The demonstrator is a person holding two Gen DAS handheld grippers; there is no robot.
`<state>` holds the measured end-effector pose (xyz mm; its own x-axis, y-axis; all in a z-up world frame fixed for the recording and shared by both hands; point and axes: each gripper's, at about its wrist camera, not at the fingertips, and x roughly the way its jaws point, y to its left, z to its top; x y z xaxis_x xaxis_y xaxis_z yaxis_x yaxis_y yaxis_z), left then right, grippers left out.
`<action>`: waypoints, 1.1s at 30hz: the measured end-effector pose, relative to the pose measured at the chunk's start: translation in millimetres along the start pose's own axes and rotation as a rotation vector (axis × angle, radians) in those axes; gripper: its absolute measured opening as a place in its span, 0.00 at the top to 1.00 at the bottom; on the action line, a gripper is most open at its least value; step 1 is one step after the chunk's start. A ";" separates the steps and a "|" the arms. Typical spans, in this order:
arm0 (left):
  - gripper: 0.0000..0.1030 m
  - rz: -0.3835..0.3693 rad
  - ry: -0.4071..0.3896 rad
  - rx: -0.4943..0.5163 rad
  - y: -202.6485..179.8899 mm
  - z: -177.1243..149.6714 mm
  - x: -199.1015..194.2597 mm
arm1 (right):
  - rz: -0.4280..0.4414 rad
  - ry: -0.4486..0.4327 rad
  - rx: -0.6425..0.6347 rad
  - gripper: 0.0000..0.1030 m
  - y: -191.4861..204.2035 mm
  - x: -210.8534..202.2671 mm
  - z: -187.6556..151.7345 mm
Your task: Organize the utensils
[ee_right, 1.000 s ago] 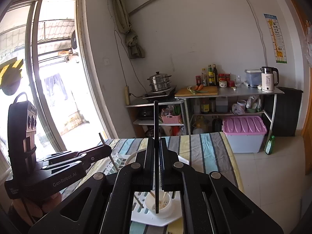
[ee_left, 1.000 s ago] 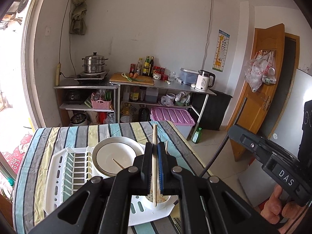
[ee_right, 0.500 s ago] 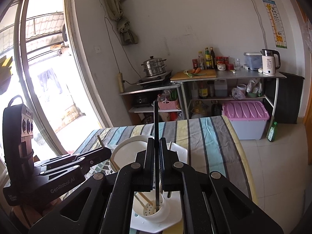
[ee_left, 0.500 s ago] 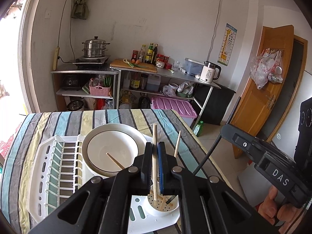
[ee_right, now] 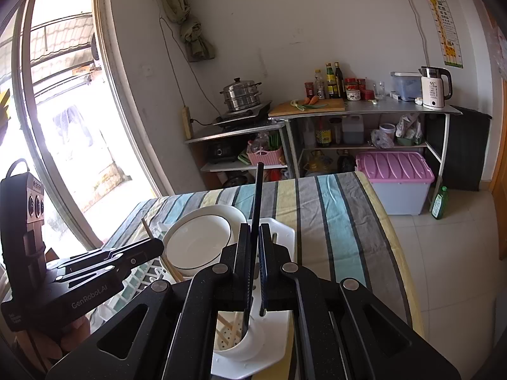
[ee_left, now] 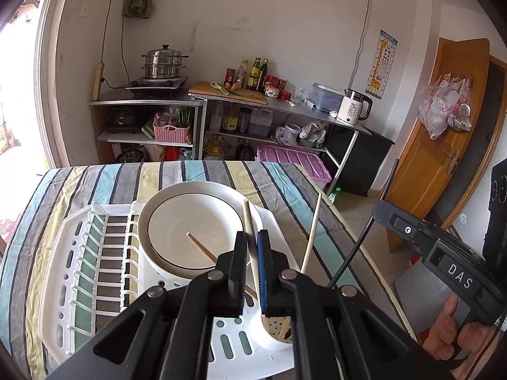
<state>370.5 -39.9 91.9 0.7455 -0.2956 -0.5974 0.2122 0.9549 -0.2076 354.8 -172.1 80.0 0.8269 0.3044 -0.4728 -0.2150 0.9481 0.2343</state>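
In the left wrist view my left gripper (ee_left: 250,243) is shut on a pale wooden chopstick (ee_left: 248,218), held upright. Its lower end drops behind the fingers toward the white utensil cup (ee_left: 269,338). That cup stands in the near right corner of the white dish rack (ee_left: 79,253) and holds other wooden chopsticks (ee_left: 312,234). In the right wrist view my right gripper (ee_right: 252,237) is shut on a black chopstick (ee_right: 257,196), whose lower tip sits inside the cup (ee_right: 240,345). The left gripper (ee_right: 157,245) shows at the left of that view.
A white bowl with a dark rim line (ee_left: 190,221) rests in the rack, a loose chopstick (ee_left: 202,248) lying across it. The rack sits on a striped tablecloth (ee_left: 221,171). A person's hand (ee_left: 456,326) holds the right gripper. Kitchen shelves (ee_left: 253,104) stand beyond the table.
Both grippers have come down and closer to the rack, carrying their chopsticks with them. The cup and bowl now fill more of each view, and the black chopstick's tip has entered the cup.
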 end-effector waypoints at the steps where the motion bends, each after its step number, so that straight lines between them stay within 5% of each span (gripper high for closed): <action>1: 0.93 0.003 0.000 0.001 0.2 0.1 -0.2 | 0.002 0.002 0.002 0.95 -0.4 -0.4 0.6; 19: 0.82 0.023 -0.038 0.003 2.8 -19.8 -35.7 | 0.007 -0.024 -0.032 0.89 -0.2 -39.7 -13.4; 33: 0.82 0.040 -0.109 0.049 -9.8 -97.6 -127.2 | 0.026 -0.074 -0.093 0.89 24.1 -134.4 -77.6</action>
<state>212.0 -14.4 94.3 0.8179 -0.2548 -0.5158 0.2093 0.9669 -0.1458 198.2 -183.0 83.3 0.8557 0.3248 -0.4027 -0.2814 0.9454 0.1646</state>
